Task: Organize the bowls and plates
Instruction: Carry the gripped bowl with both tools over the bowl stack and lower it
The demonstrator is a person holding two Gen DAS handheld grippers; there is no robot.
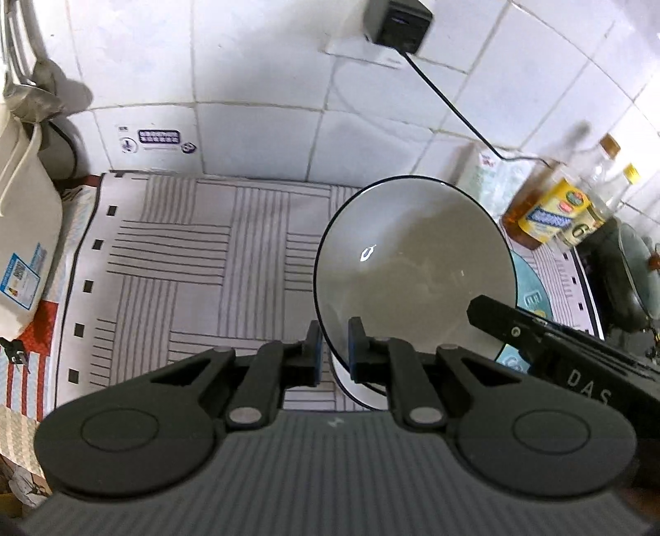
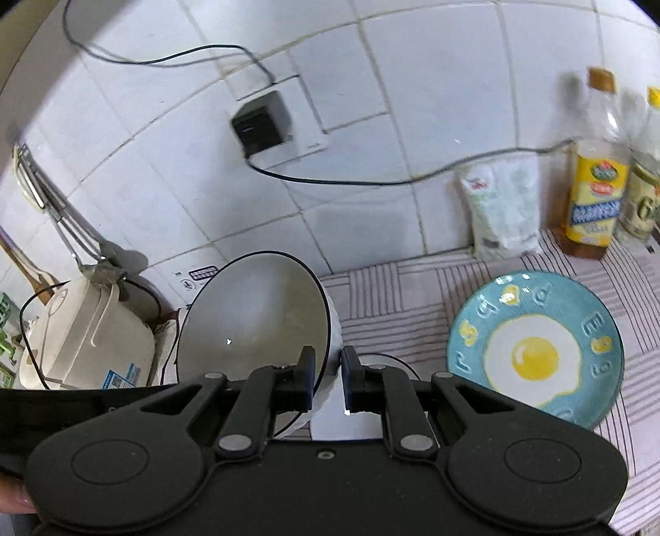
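- Tiled wall (image 1: 255, 53): white, behind the counter; a black plug box (image 1: 398, 22) sits in a socket, its cable (image 1: 449, 103) trailing toward the bottles.
- Striped cloth (image 1: 173, 255): grey-lined, covering the counter.
- Rice cooker (image 2: 88, 342): cream, at the left end of the counter.
- Bowl (image 1: 412, 268): grey inside, white outside, dark rim; held tilted above the cloth, pinched on opposite sides of its rim by both grippers.
- Blue plate (image 2: 536, 350): fried-egg design, lying flat on the cloth to the right of the bowl.
- Oil bottles (image 2: 596, 181): standing by the wall on the right, beside a white packet (image 2: 503, 206).
- Left gripper (image 1: 335, 350): jaws nearly closed, pads clamped across the bowl's rim.
- Right gripper (image 2: 328, 373): jaws nearly closed, gripping the bowl's wall at its right edge.
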